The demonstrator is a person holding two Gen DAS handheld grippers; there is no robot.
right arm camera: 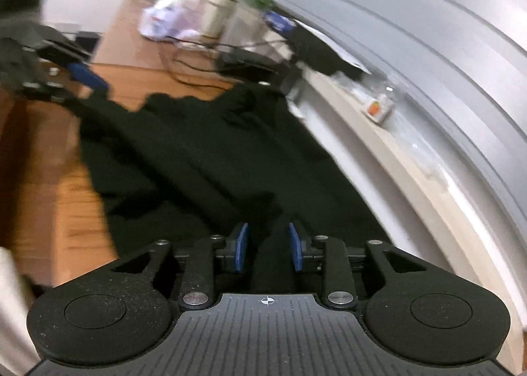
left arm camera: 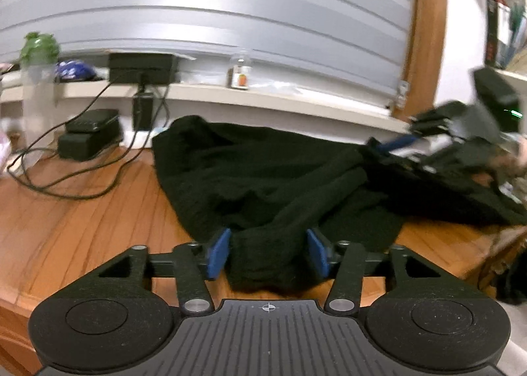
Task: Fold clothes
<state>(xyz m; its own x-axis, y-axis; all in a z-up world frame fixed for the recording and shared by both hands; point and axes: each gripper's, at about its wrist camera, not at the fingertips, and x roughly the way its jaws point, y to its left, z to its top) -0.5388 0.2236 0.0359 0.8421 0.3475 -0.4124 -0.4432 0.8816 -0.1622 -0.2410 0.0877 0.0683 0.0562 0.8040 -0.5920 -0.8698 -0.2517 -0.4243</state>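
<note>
Sweater [left arm camera: 263, 171] lies spread on the counter [left arm camera: 82, 211]. Left tool [left arm camera: 268, 252] pinches a bunched sleeve end; right tool [right arm camera: 268, 247] stands spread, fabric between its pads.

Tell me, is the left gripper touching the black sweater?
Touching. The left wrist view shows a bunched part of the black sweater filling the space inside the left gripper and meeting both blue pads.
</note>
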